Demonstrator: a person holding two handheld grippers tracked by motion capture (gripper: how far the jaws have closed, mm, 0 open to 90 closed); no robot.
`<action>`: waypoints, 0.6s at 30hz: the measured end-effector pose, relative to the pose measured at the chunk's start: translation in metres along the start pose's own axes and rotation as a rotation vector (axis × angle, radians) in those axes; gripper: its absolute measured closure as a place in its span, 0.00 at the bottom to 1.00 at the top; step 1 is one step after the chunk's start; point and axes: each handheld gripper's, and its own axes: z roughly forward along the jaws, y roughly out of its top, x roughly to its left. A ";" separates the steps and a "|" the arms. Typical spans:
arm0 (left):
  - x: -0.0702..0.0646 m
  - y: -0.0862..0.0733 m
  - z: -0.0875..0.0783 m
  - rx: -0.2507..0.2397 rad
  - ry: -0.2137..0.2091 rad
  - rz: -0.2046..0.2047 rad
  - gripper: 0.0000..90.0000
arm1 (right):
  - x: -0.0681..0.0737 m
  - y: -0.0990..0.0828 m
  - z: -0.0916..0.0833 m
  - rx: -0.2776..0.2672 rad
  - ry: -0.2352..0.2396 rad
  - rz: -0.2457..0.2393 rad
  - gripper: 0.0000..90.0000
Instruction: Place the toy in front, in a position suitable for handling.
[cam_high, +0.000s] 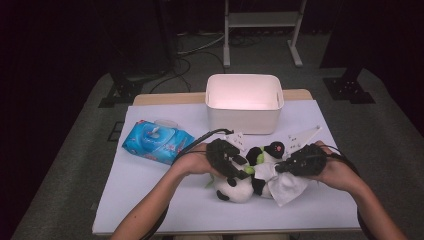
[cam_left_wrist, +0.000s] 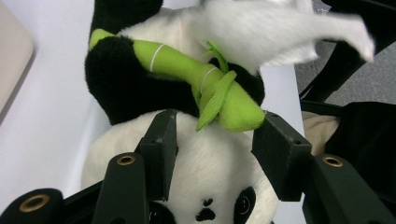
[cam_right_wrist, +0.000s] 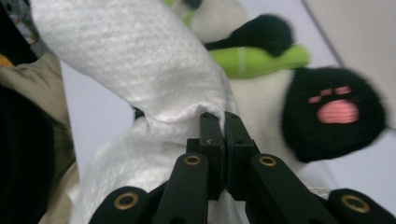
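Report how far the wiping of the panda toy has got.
Done: a white wipe is out of the blue pack and pinched in the right tool. In hand: the wipe lies against the panda toy, whose head sits between the left tool's parted jaws. Left: how much wiping remains cannot be told; the white bin behind seems empty.

Table layout, high view. A tub (cam_high: 244, 105) stands at the far middle of the table (cam_high: 150, 210). A wipes pack (cam_high: 157, 141) lies to its left and nearer the person. The toy panda (cam_high: 250, 175) lies in front of the tub, between the left gripper (cam_high: 245, 172) and right gripper (cam_high: 280, 168), with a cloth (cam_high: 285, 187) draped on its right side.
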 end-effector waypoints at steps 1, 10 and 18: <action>0.000 -0.001 0.001 -0.002 0.000 -0.001 0.56 | -0.005 0.001 -0.002 -0.003 -0.013 0.016 0.98; -0.002 -0.003 -0.007 -0.007 0.021 -0.004 0.52 | -0.008 -0.006 0.009 0.041 -0.003 0.023 0.98; 0.002 -0.017 -0.011 0.003 0.062 -0.045 0.44 | 0.001 -0.014 0.010 0.062 0.023 0.030 0.98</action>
